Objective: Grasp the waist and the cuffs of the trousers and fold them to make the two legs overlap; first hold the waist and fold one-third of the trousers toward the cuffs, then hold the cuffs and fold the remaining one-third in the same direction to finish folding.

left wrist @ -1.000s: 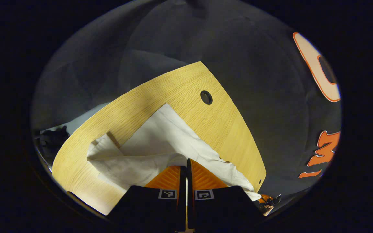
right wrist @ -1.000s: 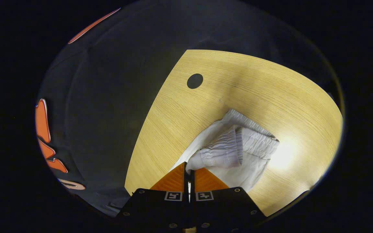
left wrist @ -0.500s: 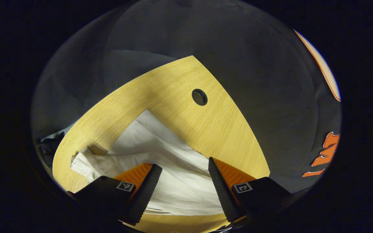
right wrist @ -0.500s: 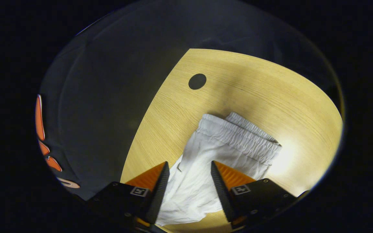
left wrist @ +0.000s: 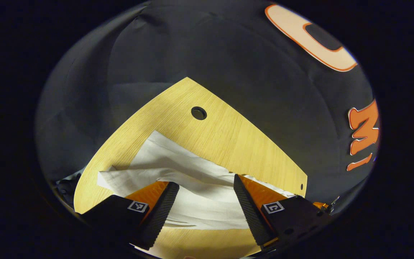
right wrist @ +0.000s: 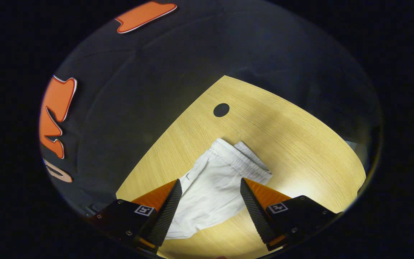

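Note:
White trousers lie folded lengthwise on the wooden table, the legs overlapping with a loose upper layer. In the left gripper view my left gripper hovers open above the leg end, nothing between its fingers. In the right gripper view the elastic waist of the trousers lies flat on the table, just beyond my right gripper. That gripper is open too, fingers apart above the cloth, holding nothing.
A round cable hole sits in the table beyond the trousers; the same hole lies past the waist. The table's edges drop off to dark cloth on both sides. Bare wood lies near the front edge.
A second ago both grippers were shut on the trousers. Both have let go and opened, then drawn back and up; the trousers now lie flat on the table.

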